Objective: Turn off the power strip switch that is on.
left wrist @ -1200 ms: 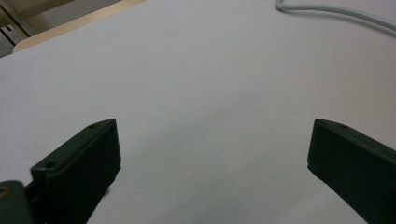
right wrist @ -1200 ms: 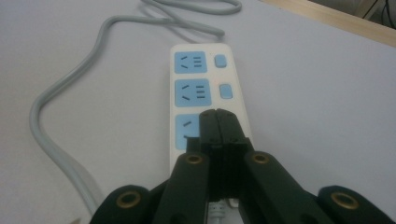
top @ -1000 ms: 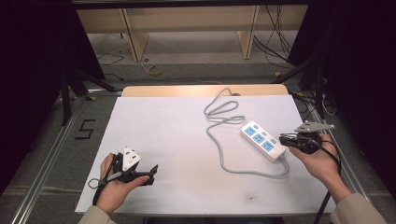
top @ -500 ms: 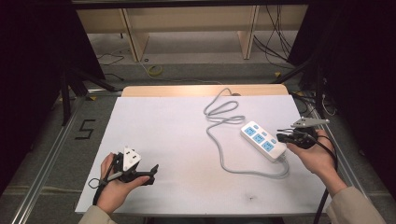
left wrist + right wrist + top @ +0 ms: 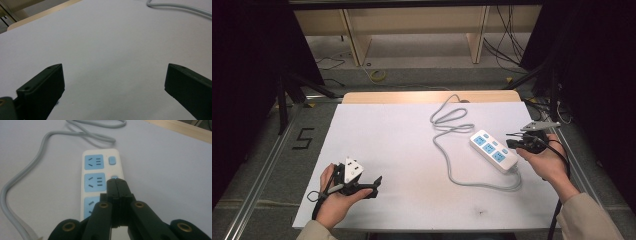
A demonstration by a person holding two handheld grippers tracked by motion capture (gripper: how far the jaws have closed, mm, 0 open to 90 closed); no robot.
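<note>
A white power strip [image 5: 493,150] with three blue sockets lies on the right of the white table [image 5: 402,145]. Its grey cable [image 5: 447,120] loops toward the back. My right gripper [image 5: 509,141] is shut with nothing between its jaws, at the strip's right edge. In the right gripper view the shut tips [image 5: 116,182] cover the strip's [image 5: 100,172] middle blue switch, while the far switch [image 5: 112,160] is uncovered. I cannot tell whether the tips touch it. My left gripper [image 5: 373,187] rests open at the front left, jaws wide apart [image 5: 112,82] over bare table.
The cable [image 5: 175,8] crosses the far corner of the left gripper view. A wooden strip [image 5: 432,96] borders the table's back edge. Metal rails run along both sides, and shelving and loose floor cables lie beyond.
My right gripper has shifted slightly away from the person, alongside the power strip. The left gripper has not moved.
</note>
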